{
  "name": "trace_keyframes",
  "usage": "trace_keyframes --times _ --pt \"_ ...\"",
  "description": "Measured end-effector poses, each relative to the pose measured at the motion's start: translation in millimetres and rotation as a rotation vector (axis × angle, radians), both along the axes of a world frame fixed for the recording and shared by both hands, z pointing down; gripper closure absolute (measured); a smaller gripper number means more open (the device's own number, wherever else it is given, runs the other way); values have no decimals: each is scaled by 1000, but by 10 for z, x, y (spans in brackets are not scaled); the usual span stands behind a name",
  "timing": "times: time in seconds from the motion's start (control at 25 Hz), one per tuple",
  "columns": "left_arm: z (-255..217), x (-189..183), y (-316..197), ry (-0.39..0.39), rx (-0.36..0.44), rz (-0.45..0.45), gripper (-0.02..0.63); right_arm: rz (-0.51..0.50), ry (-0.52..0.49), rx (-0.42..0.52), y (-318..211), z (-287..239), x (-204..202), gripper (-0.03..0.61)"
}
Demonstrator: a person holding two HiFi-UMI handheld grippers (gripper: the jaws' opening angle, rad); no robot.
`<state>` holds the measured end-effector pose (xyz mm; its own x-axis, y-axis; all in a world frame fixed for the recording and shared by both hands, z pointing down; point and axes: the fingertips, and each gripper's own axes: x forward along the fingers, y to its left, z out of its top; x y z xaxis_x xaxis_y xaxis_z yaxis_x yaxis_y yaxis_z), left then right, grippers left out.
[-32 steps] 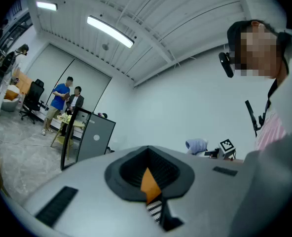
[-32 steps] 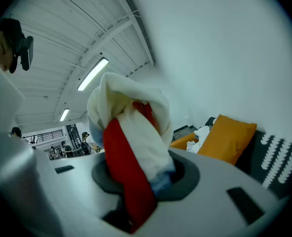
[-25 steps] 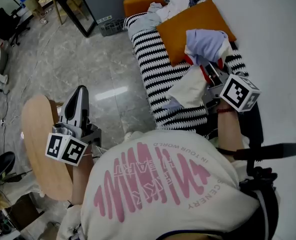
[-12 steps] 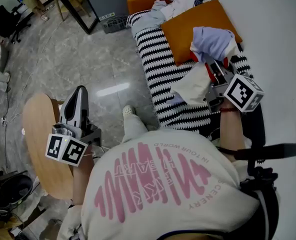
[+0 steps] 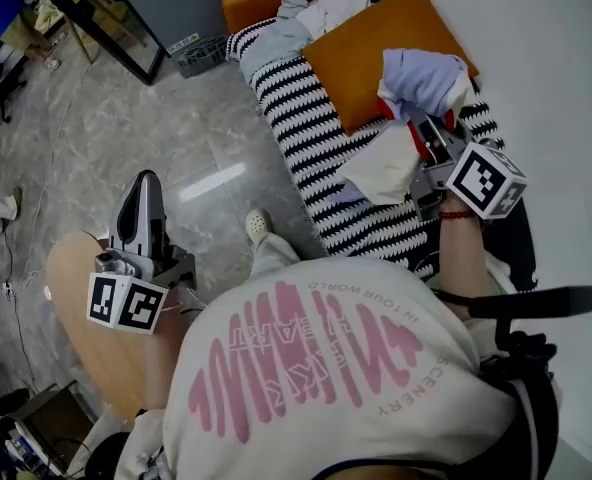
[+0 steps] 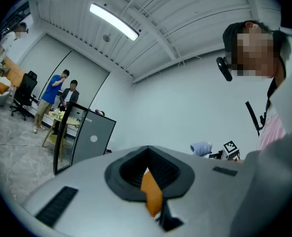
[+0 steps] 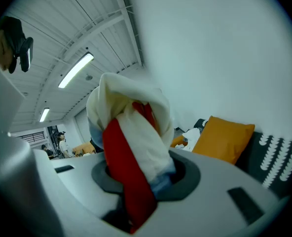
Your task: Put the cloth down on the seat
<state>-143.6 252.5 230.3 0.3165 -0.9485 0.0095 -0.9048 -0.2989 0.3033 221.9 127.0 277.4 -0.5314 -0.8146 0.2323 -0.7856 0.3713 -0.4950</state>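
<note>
Your right gripper (image 5: 426,146) clamps the cloth (image 5: 381,173) at its bunched middle; it looks soft and light, sagging beneath the jaws. Left gripper (image 5: 146,190) is closed, empty.

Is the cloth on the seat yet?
Not yet. Done: the right gripper has the cloth clamped. In hand: it holds it over the striped seat. Left: lower it and open the jaws. The left gripper is empty.
</note>
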Motion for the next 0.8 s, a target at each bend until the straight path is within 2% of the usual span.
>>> trace_keyframes --times 0.2,0.4,0.8 --pt "-22 -232 -299 -28 24 26 604 25 4 38 -257 -31 -231 453" --pt "33 -268 -330 -22 66 41 604 66 36 61 -287 -70 -166 453" --pt "-94 -266 -358 -84 105 104 604 129 41 111 -486 -314 13 453"
